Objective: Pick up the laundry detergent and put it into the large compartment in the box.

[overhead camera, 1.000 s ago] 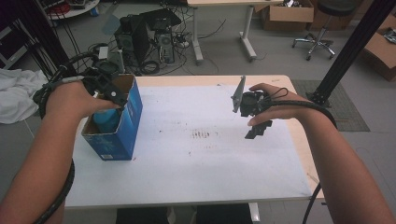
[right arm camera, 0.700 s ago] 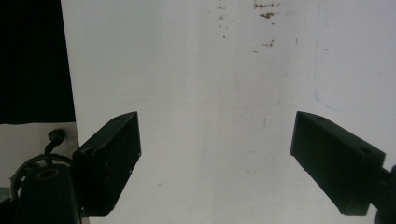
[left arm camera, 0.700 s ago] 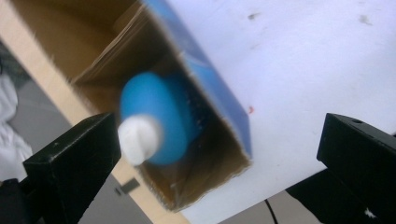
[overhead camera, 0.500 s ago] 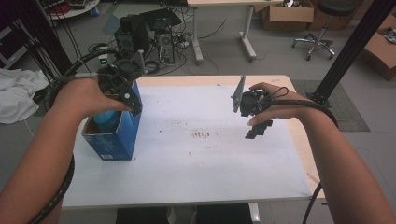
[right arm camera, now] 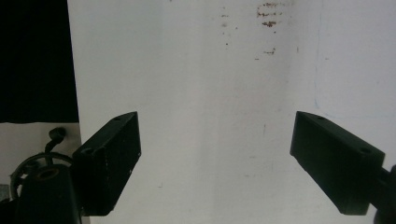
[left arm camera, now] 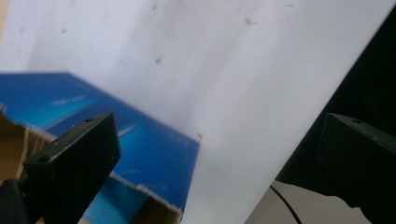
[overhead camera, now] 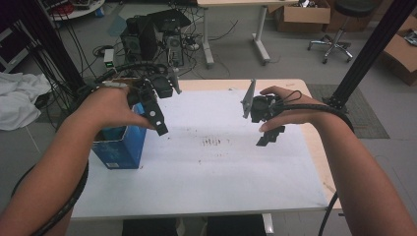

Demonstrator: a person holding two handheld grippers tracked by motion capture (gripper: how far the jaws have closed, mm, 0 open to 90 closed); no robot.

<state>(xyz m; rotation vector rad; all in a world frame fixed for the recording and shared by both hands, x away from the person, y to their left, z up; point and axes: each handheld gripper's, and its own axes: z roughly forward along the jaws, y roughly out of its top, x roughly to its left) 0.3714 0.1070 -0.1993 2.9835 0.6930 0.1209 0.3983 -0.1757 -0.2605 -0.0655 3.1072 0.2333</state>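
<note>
Cluttered lab floor lies beyond the far edge: computer towers [overhead camera: 147, 34], cable tangles, a cardboard carton [overhead camera: 300, 14], a wheeled stool base. Your white tabletop [overhead camera: 221, 187] is matte, scuffed, speckled with rusty-brown marks near its middle.

Blue box [overhead camera: 120, 147] stands at the left edge of the table, top open, cardboard with a glossy printed skin. In the left gripper view its torn rim shows raw brown board and a ragged edge. Contents cannot be made out.

Left gripper [overhead camera: 160, 123] hangs above the table just right of the box, jaws spread wide with nothing between them; the left gripper view shows bare tabletop and the box's blue side in the gap. Right gripper [overhead camera: 269, 137] hovers over the right half of the table, well apart from the box, jaws likewise spread and empty. Jaw blocks are flat, hard black plastic with squared corners.

Risks as judged from here:
- Box is light, tall and close to the left table edge. A sideways nudge from your left jaw could slide it off or tip it.
- The ragged rim may snag a jaw corner on entry and drag the box up on withdrawal.
- Glossy walls give poor grip; a pinch on one wall would likely buckle the card.
- Your trailing cable [overhead camera: 74, 196] runs near the box and could catch it.
</note>
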